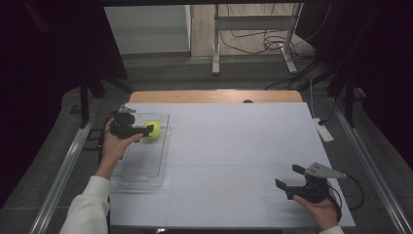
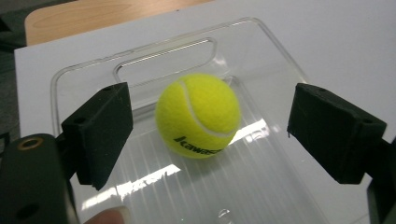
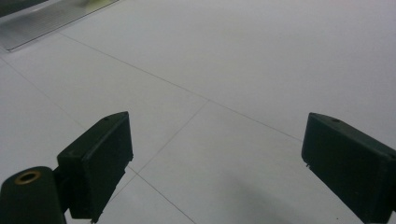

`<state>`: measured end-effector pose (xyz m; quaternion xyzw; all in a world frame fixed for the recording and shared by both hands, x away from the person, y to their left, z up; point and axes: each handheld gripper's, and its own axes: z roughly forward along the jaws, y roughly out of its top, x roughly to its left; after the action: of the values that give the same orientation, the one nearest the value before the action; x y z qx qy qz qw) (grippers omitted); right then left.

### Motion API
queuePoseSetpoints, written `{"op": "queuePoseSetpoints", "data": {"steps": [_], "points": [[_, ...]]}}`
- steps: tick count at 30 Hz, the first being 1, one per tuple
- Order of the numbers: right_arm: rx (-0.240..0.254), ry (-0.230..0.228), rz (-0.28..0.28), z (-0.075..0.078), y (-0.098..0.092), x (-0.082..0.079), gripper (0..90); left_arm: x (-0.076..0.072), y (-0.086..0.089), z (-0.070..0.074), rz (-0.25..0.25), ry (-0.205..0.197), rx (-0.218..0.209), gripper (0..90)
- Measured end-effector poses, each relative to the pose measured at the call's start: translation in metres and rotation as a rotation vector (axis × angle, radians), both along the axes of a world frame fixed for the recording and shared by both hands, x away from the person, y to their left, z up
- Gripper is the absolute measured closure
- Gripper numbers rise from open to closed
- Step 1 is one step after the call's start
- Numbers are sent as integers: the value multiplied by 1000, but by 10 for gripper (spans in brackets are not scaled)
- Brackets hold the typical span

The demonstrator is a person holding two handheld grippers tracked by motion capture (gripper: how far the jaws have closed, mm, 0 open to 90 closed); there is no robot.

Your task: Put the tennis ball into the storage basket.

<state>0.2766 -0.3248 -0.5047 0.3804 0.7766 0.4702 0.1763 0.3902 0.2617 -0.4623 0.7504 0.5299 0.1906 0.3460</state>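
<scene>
Ball in a clear tray, left gripper spread around it

Ball [image 2: 198,115] sits in the tray [image 1: 144,168], at the tray's far end, left of centre in the high view. It is a yellow-green tennis ball with a white seam and black lettering low on its side. The tray is clear plastic with a ribbed floor and a slot handle at its far rim, and it lies on the bench [image 1: 234,146] near the left edge. The left gripper [image 2: 210,133] is wide: in its own view one jaw stands to each side of the ball, with a gap on both sides. The right gripper [image 1: 290,177] hangs at the lower right of the high view, jaws also spread wide, holding nothing, above bare white bench.
</scene>
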Motion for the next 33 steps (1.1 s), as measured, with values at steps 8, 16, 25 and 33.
{"op": "queuePoseSetpoints", "data": {"steps": [8, 16, 25, 33], "points": [[-11, -6, 5, 1, 2, -1, 90, -14, -7, 4, -47, -18, -15, 146], [-20, -1, 1, 1, 3, -1, 90, -33, -9, 5, -93, -27, -58, 146], [-30, 2, -11, 0, 3, -1, 90, -65, -15, 8, -132, -68, -110, 150], [-33, 2, -10, 0, 4, -1, 89, -88, -23, 6, -161, -76, -137, 153]]}}
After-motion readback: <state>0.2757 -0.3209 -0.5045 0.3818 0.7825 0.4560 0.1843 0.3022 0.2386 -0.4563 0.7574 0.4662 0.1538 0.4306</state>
